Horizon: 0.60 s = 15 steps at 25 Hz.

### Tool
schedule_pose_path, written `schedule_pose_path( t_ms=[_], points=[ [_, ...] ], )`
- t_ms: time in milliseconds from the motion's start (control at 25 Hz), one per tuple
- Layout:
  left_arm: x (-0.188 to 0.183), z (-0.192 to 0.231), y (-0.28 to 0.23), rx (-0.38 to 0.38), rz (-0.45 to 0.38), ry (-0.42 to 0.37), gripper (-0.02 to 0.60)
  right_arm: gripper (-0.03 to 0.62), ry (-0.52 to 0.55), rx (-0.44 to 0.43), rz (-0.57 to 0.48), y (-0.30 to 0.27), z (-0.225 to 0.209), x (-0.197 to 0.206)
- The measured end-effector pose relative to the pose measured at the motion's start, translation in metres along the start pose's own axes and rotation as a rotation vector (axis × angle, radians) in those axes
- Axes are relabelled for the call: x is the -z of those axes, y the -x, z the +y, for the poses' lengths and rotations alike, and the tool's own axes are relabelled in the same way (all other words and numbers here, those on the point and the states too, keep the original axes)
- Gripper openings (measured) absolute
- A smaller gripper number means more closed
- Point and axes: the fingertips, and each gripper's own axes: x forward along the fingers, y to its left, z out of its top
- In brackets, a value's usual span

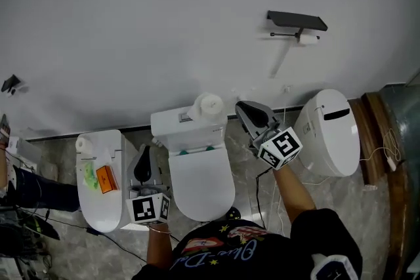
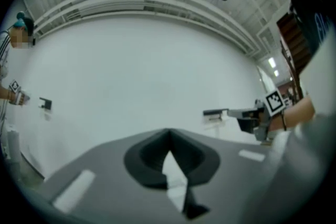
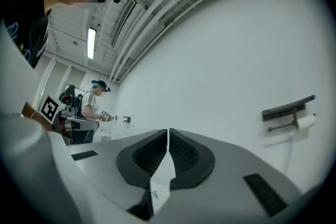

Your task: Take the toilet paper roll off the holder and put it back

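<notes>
A black toilet paper holder (image 1: 297,20) is fixed high on the white wall, with a small white toilet paper roll (image 1: 307,38) on its bar. The right gripper view shows the same holder (image 3: 287,108) and roll (image 3: 306,121) far off to the right. My right gripper (image 1: 241,106) is raised over the floor, well below and left of the holder. It is shut with nothing between its fingers (image 3: 168,131). My left gripper (image 1: 145,151) hangs low near the left toilet, also shut and empty (image 2: 169,135). The left gripper view catches the holder (image 2: 215,112) and the right gripper (image 2: 247,115).
Three white toilets stand along the wall: left (image 1: 98,197), middle (image 1: 200,183) and right (image 1: 331,131). A larger paper roll (image 1: 209,103) sits on the middle tank. An orange packet (image 1: 105,178) lies on the left toilet. Cables run over the floor (image 1: 262,187). Another person (image 3: 94,101) stands far off.
</notes>
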Motion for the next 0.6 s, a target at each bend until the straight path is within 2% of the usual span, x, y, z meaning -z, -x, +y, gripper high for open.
schedule_pose_path(
  t_ms=[120, 280, 440, 600],
  points=[
    [-0.007, -0.024, -0.002, 0.063, -0.026, 0.001, -0.002, 0.015, 0.009, 0.115, -0.060, 0.040, 0.021, -0.009],
    [-0.012, -0.055, -0.002, 0.142, -0.045, 0.007, -0.002, 0.014, -0.030, 0.204, -0.109, 0.078, 0.045, -0.012],
    [-0.012, -0.079, 0.002, 0.197, -0.049, 0.007, -0.002, 0.014, -0.041, 0.241, -0.090, 0.095, 0.053, -0.006],
    [-0.014, -0.089, 0.006, 0.217, -0.050, 0.005, -0.002, 0.014, -0.028, 0.261, -0.075, 0.102, 0.052, -0.006]
  ],
)
